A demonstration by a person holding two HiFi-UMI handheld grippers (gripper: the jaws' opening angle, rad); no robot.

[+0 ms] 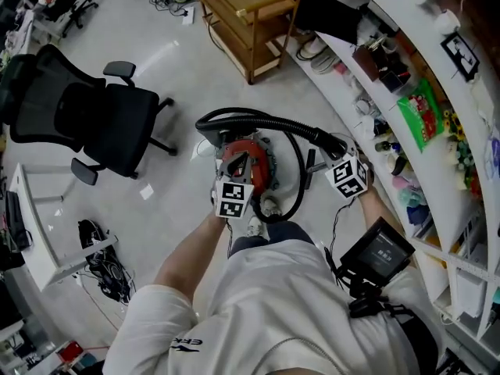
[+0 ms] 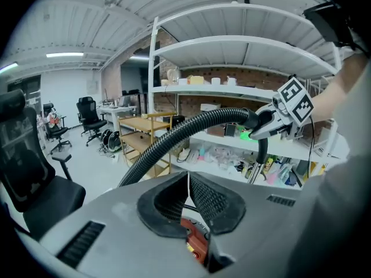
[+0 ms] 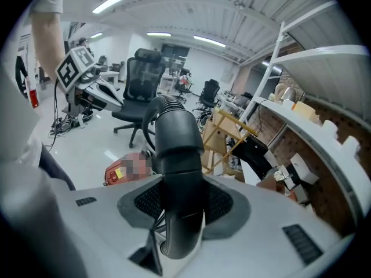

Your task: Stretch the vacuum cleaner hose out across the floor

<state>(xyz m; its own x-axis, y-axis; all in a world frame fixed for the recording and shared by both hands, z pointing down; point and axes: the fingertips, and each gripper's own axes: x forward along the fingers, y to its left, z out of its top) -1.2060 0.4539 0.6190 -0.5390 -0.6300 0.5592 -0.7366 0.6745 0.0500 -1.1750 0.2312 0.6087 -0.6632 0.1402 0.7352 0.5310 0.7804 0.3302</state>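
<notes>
A red vacuum cleaner [image 1: 244, 161] sits on the floor in front of the person's feet. Its black ribbed hose [image 1: 258, 119] arches over it and loops back down at the right. My right gripper [image 1: 334, 150] is shut on the hose's smooth rigid end [image 3: 177, 155], lifted off the floor; the tube fills the space between the pads of the right gripper [image 3: 179, 207]. My left gripper [image 1: 237, 172] hovers just over the vacuum body, and the left gripper [image 2: 188, 181] has its jaws shut with nothing between them. The hose [image 2: 174, 136] curves across to the right gripper [image 2: 264, 123].
A black office chair [image 1: 94, 123] stands to the left. A wooden trolley [image 1: 246, 22] is ahead. Curved white shelves [image 1: 406, 92] full of small items run along the right. A white desk [image 1: 39, 233] and tangled cables [image 1: 105, 266] lie at the lower left.
</notes>
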